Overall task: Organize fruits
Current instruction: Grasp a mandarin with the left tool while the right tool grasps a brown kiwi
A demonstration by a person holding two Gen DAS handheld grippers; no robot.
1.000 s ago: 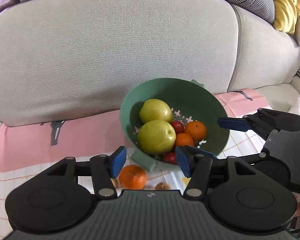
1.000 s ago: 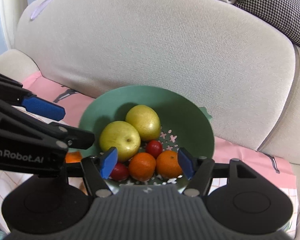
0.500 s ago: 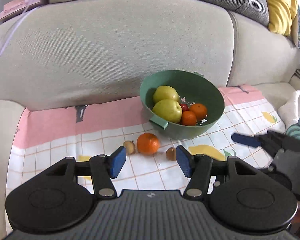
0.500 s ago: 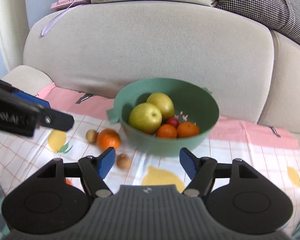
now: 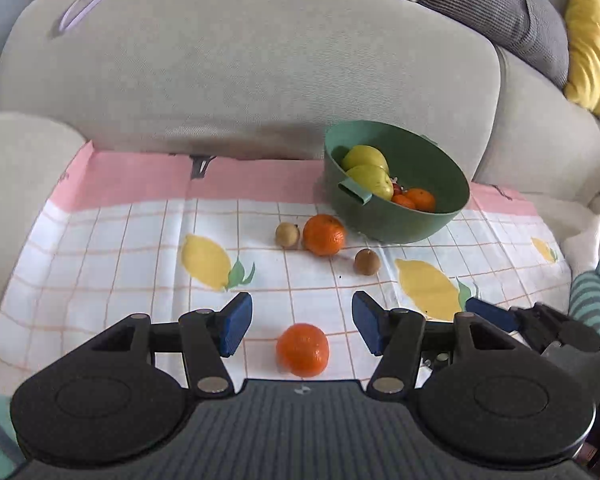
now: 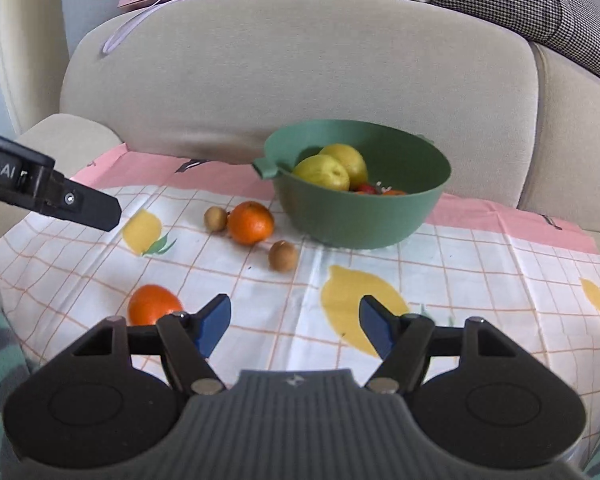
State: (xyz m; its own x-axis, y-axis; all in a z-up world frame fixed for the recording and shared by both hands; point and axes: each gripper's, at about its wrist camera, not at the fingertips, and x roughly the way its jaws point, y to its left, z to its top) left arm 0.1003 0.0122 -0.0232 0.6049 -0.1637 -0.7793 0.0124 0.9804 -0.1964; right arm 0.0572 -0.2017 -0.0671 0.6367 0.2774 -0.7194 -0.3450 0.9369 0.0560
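A green bowl (image 5: 400, 216) (image 6: 360, 220) stands on the lemon-print cloth at the sofa's back, holding two yellow-green fruits (image 5: 370, 178), small oranges (image 5: 420, 199) and a red fruit. In front of it lie an orange (image 5: 324, 234) (image 6: 250, 222) and two small brown fruits (image 5: 287, 235) (image 5: 367, 261). A second orange (image 5: 302, 349) (image 6: 154, 304) lies near. My left gripper (image 5: 302, 329) is open just above that orange, which sits between and below the blue pads. My right gripper (image 6: 295, 326) is open over bare cloth, the near orange to its left.
The cloth (image 5: 120, 248) covers a beige sofa seat, with the backrest (image 5: 240, 72) close behind the bowl and an armrest (image 5: 20, 152) on the left. Cushions (image 5: 588, 36) sit at the upper right. A striped sleeve (image 5: 596, 300) shows at the right edge.
Both grippers have pulled back from the bowl toward the cloth's near side. The bowl now looks smaller and farther, and the near orange has come into view under the left gripper.
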